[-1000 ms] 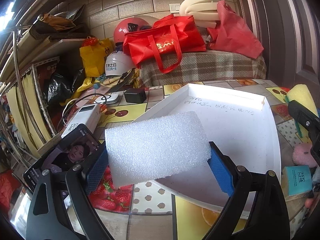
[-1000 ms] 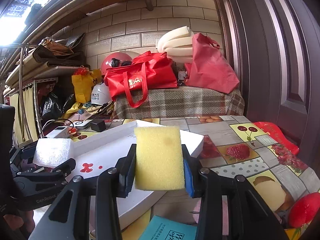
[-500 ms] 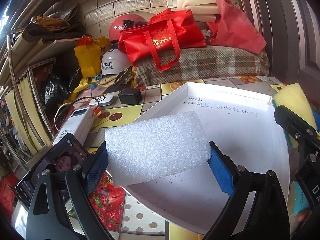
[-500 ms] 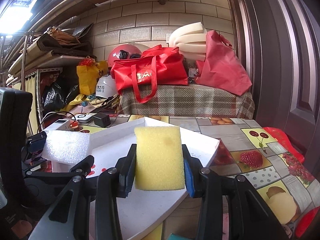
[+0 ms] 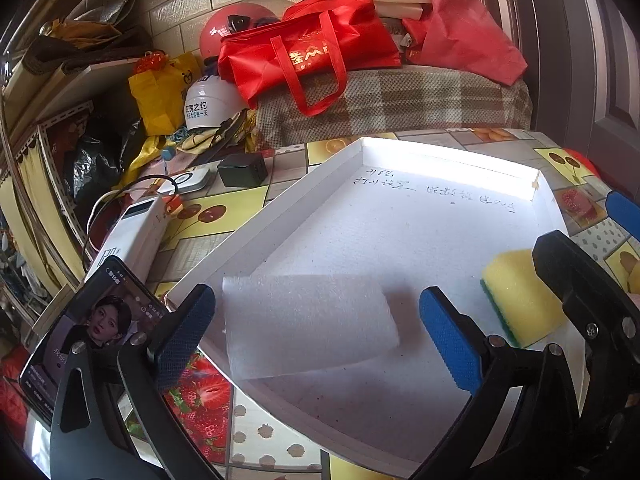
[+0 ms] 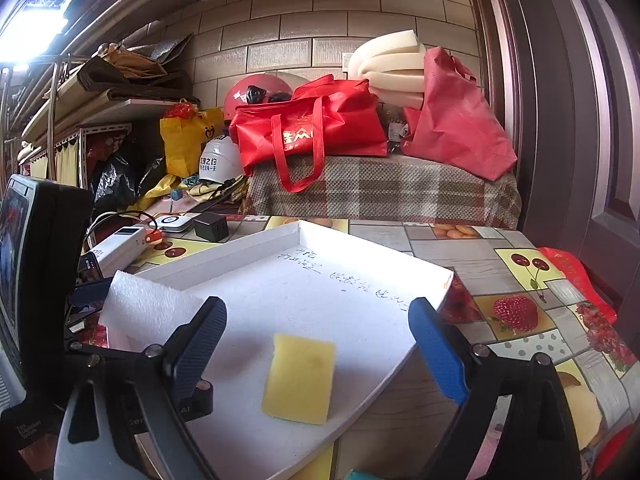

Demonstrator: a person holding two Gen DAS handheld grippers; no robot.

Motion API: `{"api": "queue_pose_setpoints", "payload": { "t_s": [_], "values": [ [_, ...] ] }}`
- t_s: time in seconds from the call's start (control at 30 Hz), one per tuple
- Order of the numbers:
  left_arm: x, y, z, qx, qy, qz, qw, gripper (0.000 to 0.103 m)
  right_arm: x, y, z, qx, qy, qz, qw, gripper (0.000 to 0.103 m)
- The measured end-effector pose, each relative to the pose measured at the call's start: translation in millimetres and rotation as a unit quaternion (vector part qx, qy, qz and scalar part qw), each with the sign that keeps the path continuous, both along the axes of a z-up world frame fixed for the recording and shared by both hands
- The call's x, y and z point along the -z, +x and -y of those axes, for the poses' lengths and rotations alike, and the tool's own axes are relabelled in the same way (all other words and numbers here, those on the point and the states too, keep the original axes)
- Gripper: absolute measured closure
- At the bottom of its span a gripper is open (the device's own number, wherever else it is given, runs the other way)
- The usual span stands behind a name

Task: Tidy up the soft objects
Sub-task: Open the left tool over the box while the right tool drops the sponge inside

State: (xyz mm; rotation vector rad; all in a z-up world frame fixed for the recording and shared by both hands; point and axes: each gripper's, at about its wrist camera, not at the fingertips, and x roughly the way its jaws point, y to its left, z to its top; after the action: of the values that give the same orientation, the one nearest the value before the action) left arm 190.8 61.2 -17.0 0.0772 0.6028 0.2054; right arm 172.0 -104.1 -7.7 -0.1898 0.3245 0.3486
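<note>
Both foam pieces have left our jaws since a second ago, when each was still clamped above the tray. We now see the white foam block (image 5: 308, 326) lying on the floor of the white tray (image 5: 400, 152), near its left wall, between the blue pads of our left hand-held gripper (image 5: 316, 336) but touching neither pad. That gripper's jaws are opening and stand wide, with clear gaps on both sides of the block. The yellow sponge (image 6: 299, 378) lies flat in the same tray, toward its near right edge, well apart from the white block. It sits between the spread fingers of our right hand-held gripper (image 6: 316, 348), whose jaws are also opening; neither pad presses on the sponge. In the left view the sponge shows a thin green layer along its lower side.

Some handwriting runs across the far part of the tray floor. The tray rests on a desk (image 6: 520, 280) covered with a fruit-patterned cloth. To the tray's left lie a phone (image 5: 92, 328) with a lit screen, a white power bank (image 5: 132, 236) and a black charger (image 5: 242, 170). Behind, red bags (image 6: 312, 132) sit on a checked blanket.
</note>
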Motion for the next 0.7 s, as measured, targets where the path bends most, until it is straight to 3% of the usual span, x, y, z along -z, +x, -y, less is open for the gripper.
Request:
{"api": "queue_pose_setpoints", "payload": {
  "t_s": [0.23, 0.43, 0.7],
  "values": [
    [-2, -4, -14, -0.021, -0.025, 0.013, 0.9994, 0.000, -2, 1, 5, 0.009, 0.012, 0.001, 1.000, 0.003],
    [-13, -30, -25, -0.066, -0.039, 0.084, 0.9935, 0.000, -2, 1, 5, 0.017, 0.012, 0.002, 1.000, 0.003],
    [-17, -49, -33, -0.070, -0.059, 0.128, 0.9876, 0.000, -5, -11, 10, 0.024, 0.019, 0.032, 0.999, 0.003]
  ]
}}
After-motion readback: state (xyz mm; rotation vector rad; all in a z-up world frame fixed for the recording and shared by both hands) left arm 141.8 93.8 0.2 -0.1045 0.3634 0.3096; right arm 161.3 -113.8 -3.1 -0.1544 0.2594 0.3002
